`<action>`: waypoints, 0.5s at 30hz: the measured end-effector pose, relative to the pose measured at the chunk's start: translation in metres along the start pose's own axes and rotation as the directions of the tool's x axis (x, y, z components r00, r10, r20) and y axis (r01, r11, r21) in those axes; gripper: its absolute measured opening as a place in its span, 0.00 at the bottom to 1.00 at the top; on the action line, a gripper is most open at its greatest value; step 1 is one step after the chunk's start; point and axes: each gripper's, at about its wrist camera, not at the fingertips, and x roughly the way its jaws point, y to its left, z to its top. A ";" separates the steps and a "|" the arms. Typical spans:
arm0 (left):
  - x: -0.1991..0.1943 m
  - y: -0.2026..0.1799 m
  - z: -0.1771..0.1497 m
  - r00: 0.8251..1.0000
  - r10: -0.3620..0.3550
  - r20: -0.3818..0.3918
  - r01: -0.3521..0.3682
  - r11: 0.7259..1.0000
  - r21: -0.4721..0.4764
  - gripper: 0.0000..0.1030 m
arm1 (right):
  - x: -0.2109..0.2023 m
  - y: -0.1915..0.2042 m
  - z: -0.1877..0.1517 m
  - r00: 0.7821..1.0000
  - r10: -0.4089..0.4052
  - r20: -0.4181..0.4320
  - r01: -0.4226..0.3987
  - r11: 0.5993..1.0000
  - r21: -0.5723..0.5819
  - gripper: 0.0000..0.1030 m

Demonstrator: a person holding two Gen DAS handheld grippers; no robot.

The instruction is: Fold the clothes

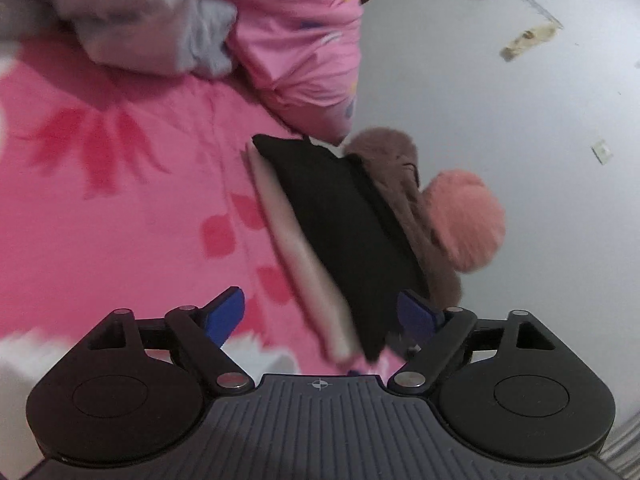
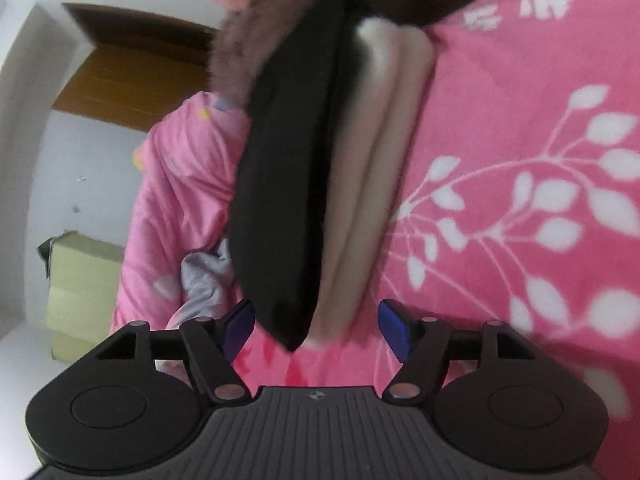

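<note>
Pink floral bedding (image 1: 120, 208) covers the bed under both of your tools, with a pale wall (image 1: 500, 100) behind it in the left wrist view. On the bed lies a stack of folded clothes: a black folded garment (image 1: 340, 216) sits on top of a cream folded garment (image 1: 296, 248), whose edge shows along one side. Against the far side of the stack, a brown fluffy item (image 1: 404, 184) and a salmon-pink fluffy one (image 1: 464, 220) touch each other. Your left tool (image 1: 320, 316) is released, its blue pads spread wide; the near end of the stack lies between them, and no pad presses on it. Your right tool (image 2: 316, 328) is also released, with the tip of the black garment (image 2: 280, 184) and the cream one (image 2: 360, 184) between its pads. Farther back, a crumpled grey garment (image 1: 132, 20) rests beside a bunched pink quilt (image 1: 296, 40).
</note>
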 end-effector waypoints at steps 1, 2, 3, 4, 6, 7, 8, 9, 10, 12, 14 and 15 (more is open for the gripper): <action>0.021 0.002 0.006 1.000 -0.005 -0.026 0.004 1.000 -0.018 0.89 | 0.004 0.002 -0.001 1.000 0.002 0.007 -0.002 1.000 -0.009 0.71; 0.035 0.003 0.010 0.999 0.000 -0.039 -0.001 1.000 -0.030 0.90 | 0.009 0.004 -0.002 1.000 0.005 0.013 -0.005 1.000 -0.021 0.73; 0.050 0.005 0.014 0.999 0.005 -0.043 -0.006 0.999 -0.040 0.90 | 0.013 0.006 -0.002 1.000 0.008 0.018 -0.008 0.999 -0.033 0.75; 0.065 0.006 0.018 0.999 0.010 -0.047 -0.012 0.999 -0.051 0.90 | 0.017 0.008 -0.001 1.000 0.008 0.021 -0.007 0.999 -0.037 0.76; 0.090 0.010 0.024 0.999 -0.002 -0.054 -0.002 0.997 -0.082 0.91 | 0.024 0.010 0.001 1.000 0.008 0.027 -0.007 0.999 -0.046 0.78; 0.104 0.012 0.025 0.998 -0.012 -0.067 0.004 0.995 -0.105 0.91 | 0.025 0.009 0.002 0.999 0.017 0.032 -0.016 0.999 -0.038 0.79; 0.114 0.014 0.025 0.996 -0.015 -0.082 0.005 0.993 -0.122 0.91 | 0.027 0.009 0.003 0.999 0.028 0.034 -0.027 0.999 -0.032 0.79; 0.125 0.015 0.025 0.995 -0.006 -0.103 -0.008 0.991 -0.137 0.90 | 0.030 0.007 0.004 0.999 0.039 0.035 -0.038 0.999 -0.024 0.79; 0.136 0.016 0.025 0.993 0.007 -0.118 -0.024 0.990 -0.142 0.90 | 0.032 0.006 0.006 0.998 0.050 0.037 -0.049 0.999 -0.018 0.79; 0.149 0.015 0.022 0.994 0.044 -0.104 -0.057 0.991 -0.120 0.82 | 0.037 0.006 0.007 0.998 0.057 0.042 -0.056 0.998 -0.024 0.78; 0.151 0.011 0.018 0.997 0.034 -0.063 -0.040 0.994 -0.101 0.62 | 0.042 0.008 0.007 0.997 0.057 0.050 -0.056 0.998 -0.033 0.67; 0.151 0.009 0.017 0.998 0.025 -0.049 -0.030 0.994 -0.101 0.59 | 0.042 0.006 0.006 0.996 0.070 0.056 -0.069 0.997 -0.016 0.63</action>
